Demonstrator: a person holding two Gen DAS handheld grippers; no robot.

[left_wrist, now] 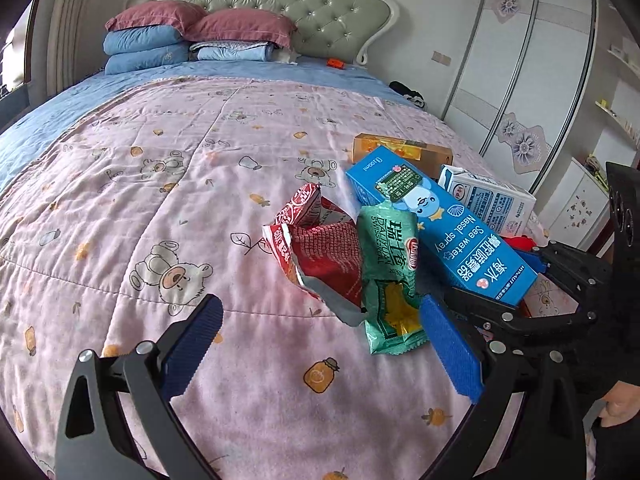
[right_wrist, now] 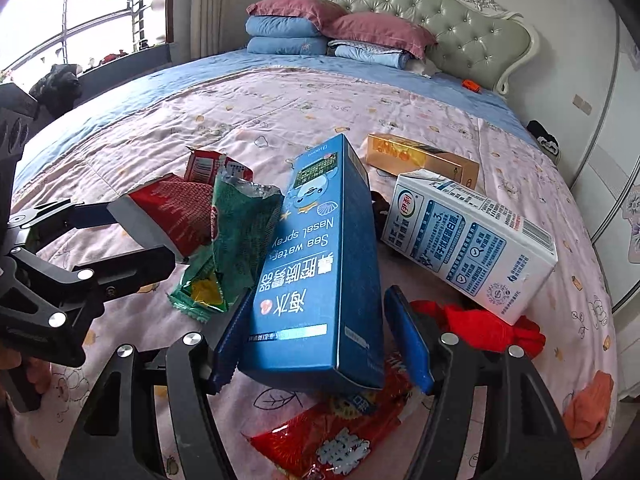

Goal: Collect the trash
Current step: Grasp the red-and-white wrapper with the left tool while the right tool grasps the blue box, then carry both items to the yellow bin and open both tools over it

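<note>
On bed (left_wrist: 160, 208) — left tool (left_wrist: 320, 305) spread | right tool (right_wrist: 320, 298) straddles blue box (right_wrist: 320, 220) — grip unclear

A bed (left_wrist: 200, 208) with a tufted headboard (left_wrist: 280, 8) stands between a bright window (right_wrist: 80, 20) and a white wardrobe (left_wrist: 520, 72).

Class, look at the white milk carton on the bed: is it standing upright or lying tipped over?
Tipped over. The milk carton lies on its side on the quilt, its printed face up and its gabled top pointing toward the headboard.
</note>
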